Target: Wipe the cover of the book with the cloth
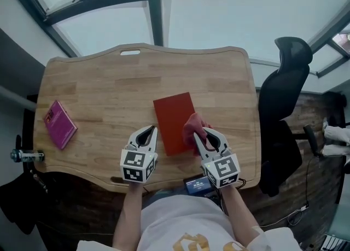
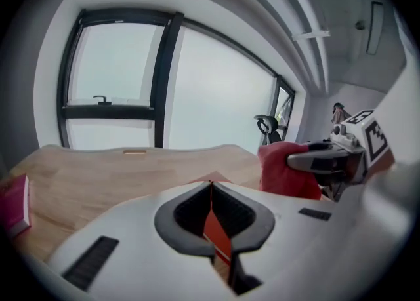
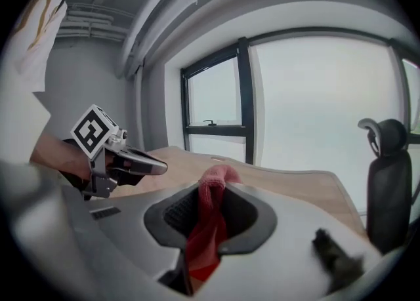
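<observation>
Centrally on the wooden tabletop [image 1: 109, 88] lies the red book [image 1: 173, 120], flat, cover up, its long sides running away from me.

Left: my left hand-held gripper [image 1: 147, 133] sits just beside the book's left edge. In the left gripper view its jaws stand together at the tips and grip nothing [image 2: 210, 185]; a sliver of the red cover shows through the slit beneath them.

Right: my right hand-held gripper [image 1: 201, 135] is clamped on the cloth [image 1: 193, 126], a pinkish-red bunch that overlaps the book's right edge in the head view. In the right gripper view the cloth [image 3: 209, 218] fills the gap between the pads, a fold standing up past the tips and the rest hanging below. Whether the cloth touches the cover, I cannot tell.

Surroundings: a pink book [image 1: 59, 125] lies near the tabletop's left edge, well apart from the red one. A black chair [image 1: 281, 108] stands past the right edge. Large windows [image 1: 229, 4] run behind the tabletop's far side.
</observation>
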### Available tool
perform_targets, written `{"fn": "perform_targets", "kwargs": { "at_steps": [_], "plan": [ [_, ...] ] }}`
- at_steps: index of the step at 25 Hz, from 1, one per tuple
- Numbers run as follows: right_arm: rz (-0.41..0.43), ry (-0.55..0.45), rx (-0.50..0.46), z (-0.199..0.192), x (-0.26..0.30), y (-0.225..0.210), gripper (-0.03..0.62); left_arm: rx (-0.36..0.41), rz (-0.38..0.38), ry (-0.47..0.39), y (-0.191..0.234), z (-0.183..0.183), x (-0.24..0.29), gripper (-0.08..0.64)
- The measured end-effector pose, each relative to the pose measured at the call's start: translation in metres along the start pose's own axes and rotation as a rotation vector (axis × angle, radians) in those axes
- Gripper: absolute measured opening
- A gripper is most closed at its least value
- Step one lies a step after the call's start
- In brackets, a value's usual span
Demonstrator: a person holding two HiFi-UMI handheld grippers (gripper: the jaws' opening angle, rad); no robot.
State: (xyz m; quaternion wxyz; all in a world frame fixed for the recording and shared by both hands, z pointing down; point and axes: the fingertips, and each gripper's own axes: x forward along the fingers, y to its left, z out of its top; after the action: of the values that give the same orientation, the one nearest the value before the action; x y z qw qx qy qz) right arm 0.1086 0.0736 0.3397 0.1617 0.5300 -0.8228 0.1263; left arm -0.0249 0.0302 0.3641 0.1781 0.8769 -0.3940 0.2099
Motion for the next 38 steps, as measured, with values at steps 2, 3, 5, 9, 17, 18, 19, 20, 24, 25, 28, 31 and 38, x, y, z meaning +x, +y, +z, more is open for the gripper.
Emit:
{"fn": "perform_targets", "kwargs": {
  "at_steps": [2,3,5,9,17,18,19,20,24,25,28,31,38],
  "plan": [
    [-0.045,-0.021,-0.012,0.011,-0.01,-0.002,0.083,0.043,-0.001,-0.054,-0.007,0.018,-0.011,0.014],
    [-0.062,-0.035,-0.016,0.015,-0.014,-0.002,0.083,0.06,0.0,-0.08,-0.01,0.025,-0.017,0.014],
    [-0.087,-0.066,-0.022,0.021,-0.024,-0.002,0.083,0.081,0.004,-0.129,-0.015,0.04,-0.028,0.012],
    [-0.133,-0.125,-0.027,0.033,-0.042,0.0,0.083,0.107,0.026,-0.192,-0.022,0.059,-0.046,0.012],
    [-0.151,-0.167,-0.03,0.034,-0.063,0.013,0.083,0.175,0.084,-0.255,-0.031,0.069,-0.071,0.012],
    [-0.151,-0.17,-0.033,0.034,-0.064,0.014,0.083,0.174,0.086,-0.257,-0.031,0.069,-0.073,0.012],
    [-0.153,-0.173,-0.034,0.034,-0.065,0.014,0.083,0.174,0.088,-0.257,-0.032,0.068,-0.074,0.012],
    [-0.155,-0.176,-0.035,0.034,-0.065,0.014,0.083,0.176,0.091,-0.26,-0.032,0.068,-0.076,0.012],
    [-0.169,-0.195,-0.04,0.039,-0.068,0.013,0.083,0.139,0.088,-0.296,-0.029,0.072,-0.082,0.012],
    [-0.171,-0.199,-0.041,0.04,-0.068,0.013,0.083,0.108,0.082,-0.312,-0.028,0.073,-0.084,0.012],
    [-0.171,-0.211,-0.04,0.042,-0.069,0.012,0.083,0.068,0.081,-0.327,-0.022,0.075,-0.086,0.012],
    [-0.173,-0.216,-0.044,0.046,-0.068,0.012,0.083,0.083,0.089,-0.318,-0.019,0.075,-0.086,0.012],
    [-0.18,-0.22,-0.052,0.049,-0.067,0.012,0.083,0.089,0.081,-0.328,-0.02,0.077,-0.087,0.012]
  ]
}}
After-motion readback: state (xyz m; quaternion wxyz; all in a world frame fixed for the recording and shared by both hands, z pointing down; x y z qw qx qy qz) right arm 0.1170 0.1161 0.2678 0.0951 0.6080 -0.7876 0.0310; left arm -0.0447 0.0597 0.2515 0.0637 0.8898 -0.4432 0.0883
